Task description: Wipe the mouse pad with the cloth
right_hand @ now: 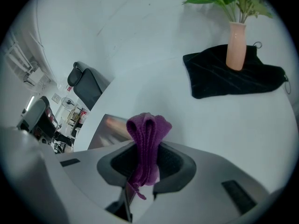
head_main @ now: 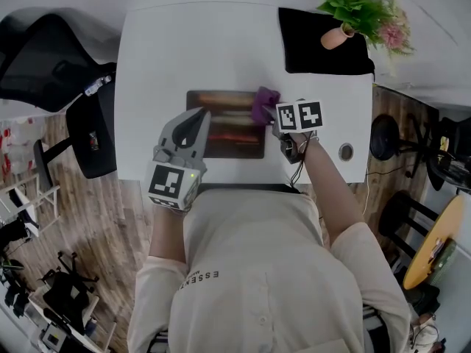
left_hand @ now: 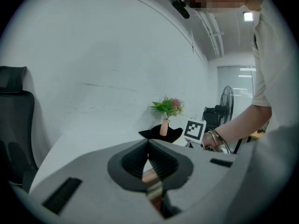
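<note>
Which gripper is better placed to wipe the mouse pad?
The right gripper: it is shut on the purple cloth at the mouse pad's right edge. The left gripper is shut with no cloth.

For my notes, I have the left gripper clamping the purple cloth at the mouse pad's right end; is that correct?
Not quite: the right gripper clamps the purple cloth, as the right gripper view shows; the left gripper is shut without it. It is at the mouse pad's right end.

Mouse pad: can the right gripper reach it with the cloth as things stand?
Probably yes: the right gripper, shut on the purple cloth, sits at the right edge of the mouse pad, nothing between.
</note>
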A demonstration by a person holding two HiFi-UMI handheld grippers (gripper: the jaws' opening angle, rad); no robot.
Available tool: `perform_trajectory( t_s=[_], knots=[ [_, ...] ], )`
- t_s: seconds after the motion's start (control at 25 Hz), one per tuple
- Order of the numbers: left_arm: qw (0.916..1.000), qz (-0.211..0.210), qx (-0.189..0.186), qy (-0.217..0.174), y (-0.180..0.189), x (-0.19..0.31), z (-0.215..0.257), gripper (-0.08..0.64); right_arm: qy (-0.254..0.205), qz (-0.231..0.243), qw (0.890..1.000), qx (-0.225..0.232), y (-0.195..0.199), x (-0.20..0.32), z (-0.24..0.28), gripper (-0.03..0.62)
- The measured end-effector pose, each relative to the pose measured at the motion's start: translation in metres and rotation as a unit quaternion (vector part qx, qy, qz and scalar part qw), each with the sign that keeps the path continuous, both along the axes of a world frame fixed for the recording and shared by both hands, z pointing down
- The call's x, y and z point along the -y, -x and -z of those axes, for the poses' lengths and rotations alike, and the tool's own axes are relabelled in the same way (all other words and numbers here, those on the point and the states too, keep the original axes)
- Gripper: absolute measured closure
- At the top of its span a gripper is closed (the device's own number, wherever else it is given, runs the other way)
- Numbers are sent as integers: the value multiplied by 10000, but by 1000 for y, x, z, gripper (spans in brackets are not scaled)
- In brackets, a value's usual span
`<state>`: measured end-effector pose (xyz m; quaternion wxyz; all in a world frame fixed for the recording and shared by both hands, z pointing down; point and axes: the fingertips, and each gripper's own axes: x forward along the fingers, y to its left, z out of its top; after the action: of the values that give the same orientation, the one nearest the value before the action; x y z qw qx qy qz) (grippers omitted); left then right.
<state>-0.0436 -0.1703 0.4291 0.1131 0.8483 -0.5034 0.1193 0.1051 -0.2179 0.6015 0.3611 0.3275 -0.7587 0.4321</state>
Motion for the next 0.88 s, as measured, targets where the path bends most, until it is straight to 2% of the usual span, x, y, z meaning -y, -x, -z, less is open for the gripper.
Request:
perform_trajectory(
  t_s=[0.16, 0.28, 0.4, 0.56, 0.72, 0.88],
  knots=[
    [10000, 12, 48, -10, -6, -9, 2, 558, -109, 10, 9995, -302, -19, 0, 5, 489],
    [10000, 23, 54, -25, -5, -11, 4, 558, -430, 232, 9970, -604, -26, 3, 17, 489],
    [9998, -135, 35, -156, -5, -11, 10, 558, -677, 303, 9958, -544, -21, 2, 36, 489],
    [9991, -335, 22, -273, 5, -12, 22, 558, -800, 229, 9961, -297, 4, -8, 57, 489],
    [9987, -362, 16, -352, 32, -14, 28, 558, -867, 304, 9954, -275, 42, -23, 66, 489],
    [9990, -354, 58, -267, 63, -24, 22, 558, -854, 487, 9948, -278, 86, -44, 66, 489]
  ],
)
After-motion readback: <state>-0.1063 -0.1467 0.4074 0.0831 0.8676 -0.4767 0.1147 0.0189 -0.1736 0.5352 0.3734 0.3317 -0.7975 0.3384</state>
